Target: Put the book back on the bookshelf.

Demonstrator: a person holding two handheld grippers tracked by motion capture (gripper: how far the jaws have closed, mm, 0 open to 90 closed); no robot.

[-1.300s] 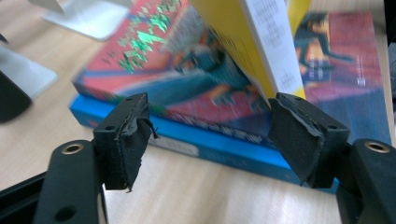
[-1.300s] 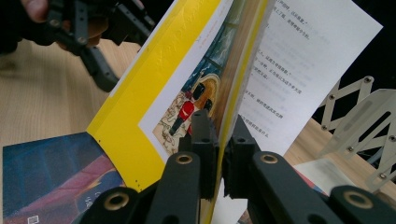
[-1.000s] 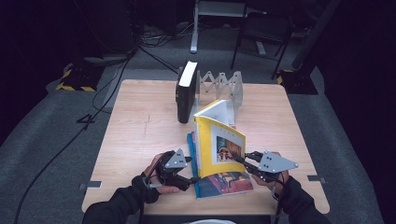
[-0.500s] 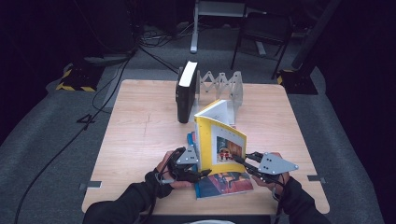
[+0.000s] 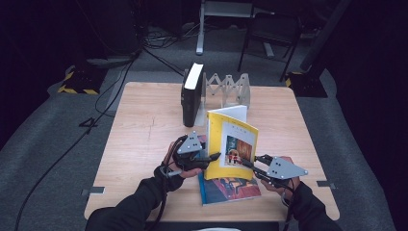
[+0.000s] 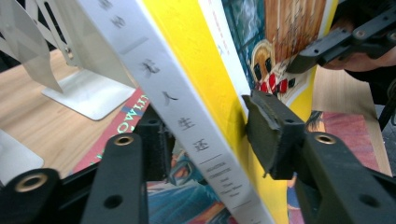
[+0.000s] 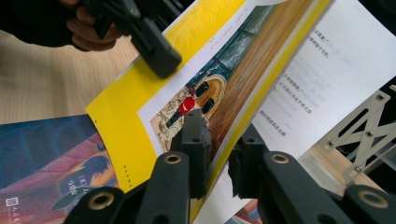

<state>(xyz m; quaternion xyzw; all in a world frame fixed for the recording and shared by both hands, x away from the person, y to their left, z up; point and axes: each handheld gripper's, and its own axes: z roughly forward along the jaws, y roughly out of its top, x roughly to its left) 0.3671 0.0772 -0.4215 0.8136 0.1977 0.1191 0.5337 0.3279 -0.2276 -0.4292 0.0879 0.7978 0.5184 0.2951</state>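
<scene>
A yellow book (image 5: 231, 144) stands upright and slightly open near the table's front. My left gripper (image 5: 214, 159) has just been closing and its pads now press either side of the white spine (image 6: 187, 121), shut on the book. My right gripper (image 5: 243, 162) pinches the front cover's free edge (image 7: 215, 140). Its jaws have just been opening a little, with the cover still between the pads. White text pages (image 7: 322, 79) fan out behind the cover. The book's lower edge rests over a flat book with a blue and red cover (image 5: 231, 190).
A black book (image 5: 191, 96) stands upright in a white zigzag rack (image 5: 231, 89) at the table's back middle. Bare wooden table (image 5: 144, 120) stretches to the left. Chairs and cables sit on the floor beyond the far edge.
My left gripper moved right and up from beside the books to the yellow book's spine, and its jaws narrowed around it. The right gripper stayed on the cover edge.
</scene>
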